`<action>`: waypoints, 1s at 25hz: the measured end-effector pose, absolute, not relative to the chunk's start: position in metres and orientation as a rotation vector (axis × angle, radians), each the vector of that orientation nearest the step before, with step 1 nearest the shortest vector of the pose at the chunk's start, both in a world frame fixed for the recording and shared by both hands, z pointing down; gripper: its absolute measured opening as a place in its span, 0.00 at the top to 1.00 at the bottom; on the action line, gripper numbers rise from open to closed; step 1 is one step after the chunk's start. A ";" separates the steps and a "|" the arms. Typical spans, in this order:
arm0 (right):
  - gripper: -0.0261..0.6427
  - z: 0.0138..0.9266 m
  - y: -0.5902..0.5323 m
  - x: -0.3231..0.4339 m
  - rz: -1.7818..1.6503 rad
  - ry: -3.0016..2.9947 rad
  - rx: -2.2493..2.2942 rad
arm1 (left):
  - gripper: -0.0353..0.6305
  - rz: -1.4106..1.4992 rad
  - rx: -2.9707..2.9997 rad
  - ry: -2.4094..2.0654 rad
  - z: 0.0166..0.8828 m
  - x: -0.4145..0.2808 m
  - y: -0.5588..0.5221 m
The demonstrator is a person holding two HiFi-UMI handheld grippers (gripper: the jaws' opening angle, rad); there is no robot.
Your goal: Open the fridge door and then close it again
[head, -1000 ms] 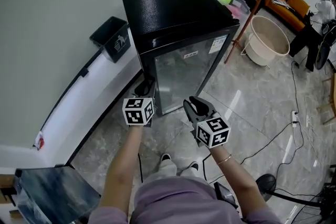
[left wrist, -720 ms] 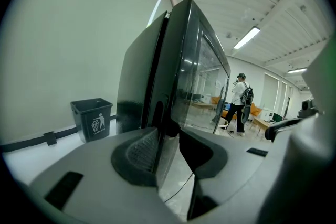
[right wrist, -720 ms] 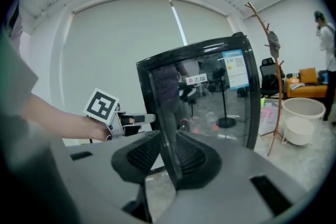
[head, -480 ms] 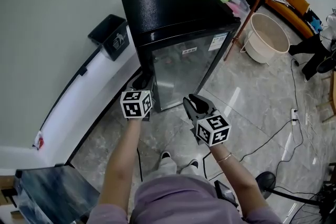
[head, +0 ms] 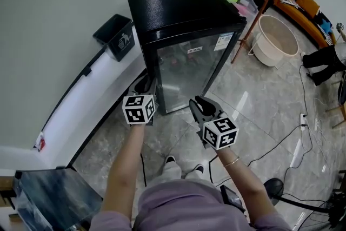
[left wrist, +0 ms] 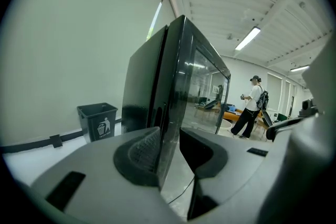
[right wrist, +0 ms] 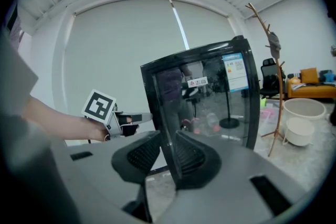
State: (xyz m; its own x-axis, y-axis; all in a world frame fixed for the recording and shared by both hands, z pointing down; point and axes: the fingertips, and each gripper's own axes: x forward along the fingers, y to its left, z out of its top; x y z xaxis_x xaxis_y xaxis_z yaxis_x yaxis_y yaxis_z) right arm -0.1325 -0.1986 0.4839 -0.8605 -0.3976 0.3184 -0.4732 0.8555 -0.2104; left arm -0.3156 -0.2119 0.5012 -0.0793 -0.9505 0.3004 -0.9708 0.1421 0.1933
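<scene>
Black mini fridge [head: 178, 5] stands at far centre; its glass door [head: 189, 76] looks shut. Left gripper [head: 145, 84] at door's left edge, jaws apart, edge lined up between them, probably for pulling. Right gripper [head: 201, 106] released, empty, waiting nearer.

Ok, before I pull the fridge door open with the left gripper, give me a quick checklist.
1. Glass door shut against the black fridge: ok.
2. Left gripper jaws apart: ok.
3. Door edge lined up with that gap: ok.
4. Pads touching the edge: cannot tell.
5. Right gripper open and empty: ok.
6. Right gripper clear of the door's swing: cannot tell; it hovers in front of the glass.
</scene>
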 end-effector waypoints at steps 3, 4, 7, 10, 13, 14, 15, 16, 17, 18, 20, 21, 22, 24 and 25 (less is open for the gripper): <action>0.82 0.483 -0.194 -0.128 0.416 -2.771 0.660 | 0.80 0.055 1.849 -2.090 0.493 -0.310 -0.201; 0.82 0.482 -0.192 -0.126 0.417 -2.773 0.660 | 0.80 0.053 1.851 -2.092 0.491 -0.308 -0.198; 0.82 0.478 -0.188 -0.120 0.415 -2.782 0.660 | 0.82 0.066 1.853 -2.097 0.489 -0.297 -0.186; 0.83 0.473 -0.186 -0.111 0.411 -2.789 0.667 | 0.84 0.084 1.856 -2.100 0.488 -0.284 -0.174; 0.83 0.468 -0.183 -0.099 0.400 -2.795 0.686 | 0.86 0.079 1.856 -2.095 0.488 -0.270 -0.161; 0.83 0.467 -0.183 -0.096 0.398 -2.797 0.691 | 0.86 0.075 1.855 -2.092 0.488 -0.265 -0.157; 0.84 0.465 -0.182 -0.092 0.396 -2.798 0.695 | 0.87 0.070 1.854 -2.090 0.488 -0.261 -0.153; 0.84 0.464 -0.181 -0.089 0.396 -2.799 0.697 | 0.88 0.066 1.852 -2.089 0.488 -0.257 -0.150; 0.84 0.464 -0.180 -0.086 0.395 -2.800 0.698 | 0.88 0.062 1.849 -2.089 0.488 -0.253 -0.146; 0.85 0.463 -0.179 -0.084 0.395 -2.801 0.700 | 0.88 0.059 1.847 -2.089 0.488 -0.250 -0.143; 0.86 0.461 -0.177 -0.080 0.393 -2.805 0.703 | 0.90 0.058 1.845 -2.091 0.488 -0.244 -0.137; 0.86 0.460 -0.176 -0.078 0.391 -2.807 0.704 | 0.91 0.062 1.844 -2.093 0.487 -0.242 -0.134; 0.87 0.459 -0.175 -0.077 0.389 -2.808 0.704 | 0.92 0.066 1.845 -2.096 0.487 -0.240 -0.132; 0.88 0.457 -0.172 -0.075 0.385 -2.812 0.704 | 0.93 0.073 1.850 -2.099 0.485 -0.236 -0.126; 0.89 0.456 -0.171 -0.074 0.382 -2.815 0.702 | 0.93 0.074 1.854 -2.100 0.484 -0.233 -0.124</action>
